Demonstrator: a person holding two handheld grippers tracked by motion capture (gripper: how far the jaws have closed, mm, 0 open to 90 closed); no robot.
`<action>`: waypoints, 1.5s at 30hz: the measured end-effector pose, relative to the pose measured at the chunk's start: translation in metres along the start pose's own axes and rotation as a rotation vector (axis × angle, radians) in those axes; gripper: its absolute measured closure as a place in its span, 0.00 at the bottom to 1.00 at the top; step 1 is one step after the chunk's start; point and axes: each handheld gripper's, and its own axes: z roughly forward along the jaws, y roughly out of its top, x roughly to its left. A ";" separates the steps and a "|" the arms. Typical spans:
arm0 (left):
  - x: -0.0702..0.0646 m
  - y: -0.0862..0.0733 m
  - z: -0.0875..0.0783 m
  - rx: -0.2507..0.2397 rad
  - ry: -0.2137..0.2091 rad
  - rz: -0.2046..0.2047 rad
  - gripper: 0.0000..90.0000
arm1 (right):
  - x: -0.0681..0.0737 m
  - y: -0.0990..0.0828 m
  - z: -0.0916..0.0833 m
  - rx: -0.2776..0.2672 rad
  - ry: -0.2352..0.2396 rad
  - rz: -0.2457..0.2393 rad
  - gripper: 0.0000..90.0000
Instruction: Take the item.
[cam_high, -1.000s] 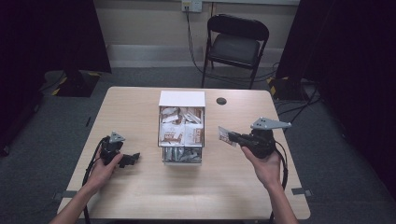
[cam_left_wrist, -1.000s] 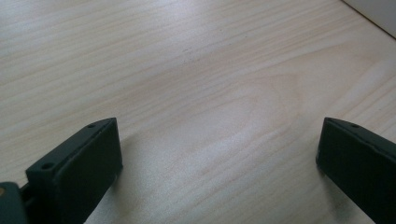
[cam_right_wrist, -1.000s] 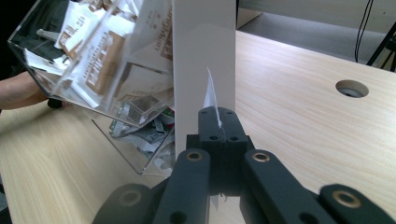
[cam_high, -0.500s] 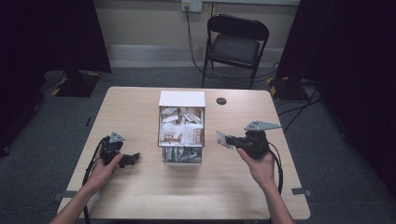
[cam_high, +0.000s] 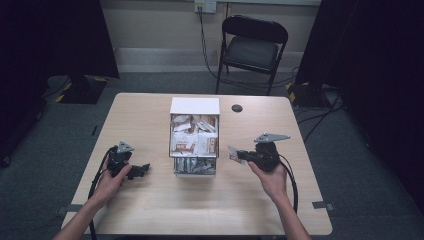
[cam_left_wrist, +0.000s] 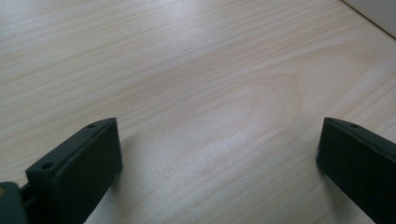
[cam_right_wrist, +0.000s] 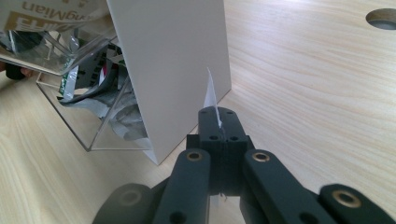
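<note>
A white box (cam_high: 195, 106) with a clear front compartment (cam_high: 194, 166) stands at the table's middle, holding several snack sachets (cam_high: 192, 141). My right gripper (cam_high: 240, 156) is just right of it, low over the table and shut on a thin white sachet (cam_high: 232, 153). In the right gripper view the sachet (cam_right_wrist: 211, 92) stands edge-on between my right gripper's (cam_right_wrist: 218, 117) closed jaws, close to the box's white side wall (cam_right_wrist: 173, 60). My left gripper (cam_high: 142, 169) rests on the table left of the box. In its own view the left gripper (cam_left_wrist: 218, 135) is open over bare wood.
A round cable hole (cam_high: 237, 108) lies in the table behind the box on the right, and the right gripper view shows the hole (cam_right_wrist: 383, 17) too. A black folding chair (cam_high: 252, 50) stands beyond the far edge. Cables trail from both grippers toward the near edge.
My right gripper has sunk toward the table with the sachet and come slightly nearer the box's front corner. The left gripper has stayed put.
</note>
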 end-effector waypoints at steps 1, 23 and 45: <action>0.000 0.000 0.000 0.000 0.000 0.000 0.00 | 0.000 0.000 0.001 0.002 0.000 0.000 1.00; 0.000 0.000 0.000 0.003 0.002 0.004 0.00 | -0.018 -0.007 0.047 0.078 0.007 0.045 1.00; -0.001 0.000 0.000 0.000 0.001 -0.002 0.00 | -0.029 -0.028 0.060 0.152 -0.038 0.089 1.00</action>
